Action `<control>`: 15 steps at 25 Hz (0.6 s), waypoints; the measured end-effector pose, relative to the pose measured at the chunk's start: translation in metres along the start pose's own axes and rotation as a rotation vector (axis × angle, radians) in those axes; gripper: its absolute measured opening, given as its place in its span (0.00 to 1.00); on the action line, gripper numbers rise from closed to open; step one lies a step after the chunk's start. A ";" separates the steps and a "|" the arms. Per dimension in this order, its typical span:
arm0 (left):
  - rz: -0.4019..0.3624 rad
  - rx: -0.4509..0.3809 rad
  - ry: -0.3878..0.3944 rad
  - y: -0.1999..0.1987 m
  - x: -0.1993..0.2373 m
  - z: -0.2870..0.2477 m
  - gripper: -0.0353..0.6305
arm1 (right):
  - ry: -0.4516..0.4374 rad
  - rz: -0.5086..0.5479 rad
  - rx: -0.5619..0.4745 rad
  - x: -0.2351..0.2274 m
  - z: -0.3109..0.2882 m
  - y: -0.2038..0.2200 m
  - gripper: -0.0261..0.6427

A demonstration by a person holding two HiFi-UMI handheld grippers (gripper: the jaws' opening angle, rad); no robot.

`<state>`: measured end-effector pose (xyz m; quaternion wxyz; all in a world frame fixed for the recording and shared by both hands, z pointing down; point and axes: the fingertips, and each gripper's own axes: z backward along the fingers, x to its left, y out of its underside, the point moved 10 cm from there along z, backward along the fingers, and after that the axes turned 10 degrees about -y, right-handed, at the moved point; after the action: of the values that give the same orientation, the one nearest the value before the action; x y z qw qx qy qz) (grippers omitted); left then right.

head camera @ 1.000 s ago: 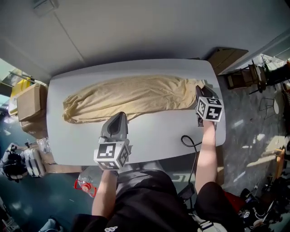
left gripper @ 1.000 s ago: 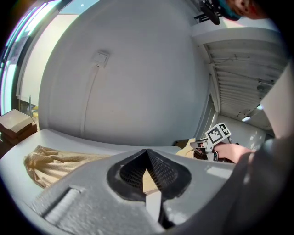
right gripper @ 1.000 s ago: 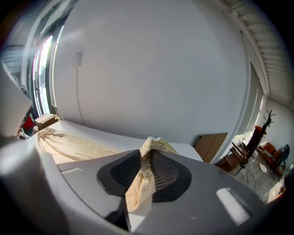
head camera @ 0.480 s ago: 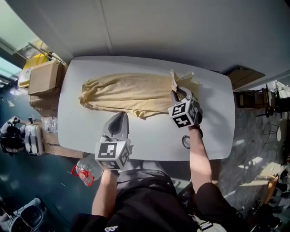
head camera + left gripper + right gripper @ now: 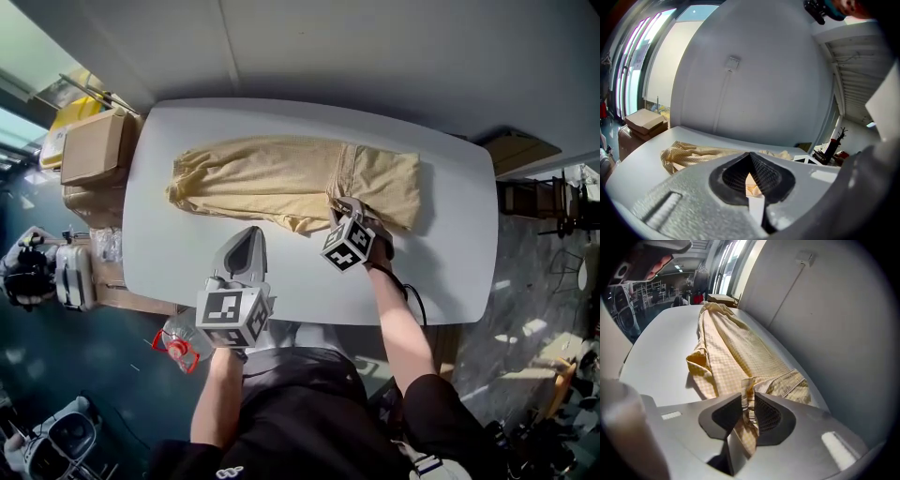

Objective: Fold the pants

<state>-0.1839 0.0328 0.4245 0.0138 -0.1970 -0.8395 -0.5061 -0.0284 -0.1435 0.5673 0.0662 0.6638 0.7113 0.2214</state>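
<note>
White table [image 5: 450,258], tan pants [image 5: 262,178] lengthwise left-to-right, right claw [image 5: 748,396] pinching their folded-over end, left claw [image 5: 749,153] pressed together

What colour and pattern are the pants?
The pants are pale yellow, finely checked; clearest in right gripper view.

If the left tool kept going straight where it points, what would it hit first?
Probably the tan pants, whose fabric shows straight past the tips of the left tool; tilted slightly down, it might touch the bare table just before them.
</note>
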 end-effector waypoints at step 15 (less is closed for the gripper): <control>-0.024 -0.026 0.066 -0.013 -0.014 -0.006 0.05 | -0.004 -0.251 -0.234 -0.008 0.044 -0.003 0.27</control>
<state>-0.1763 0.0178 0.4132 0.0329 -0.1702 -0.8343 -0.5234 -0.0136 -0.1413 0.5252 0.1716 0.5578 0.7580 0.2913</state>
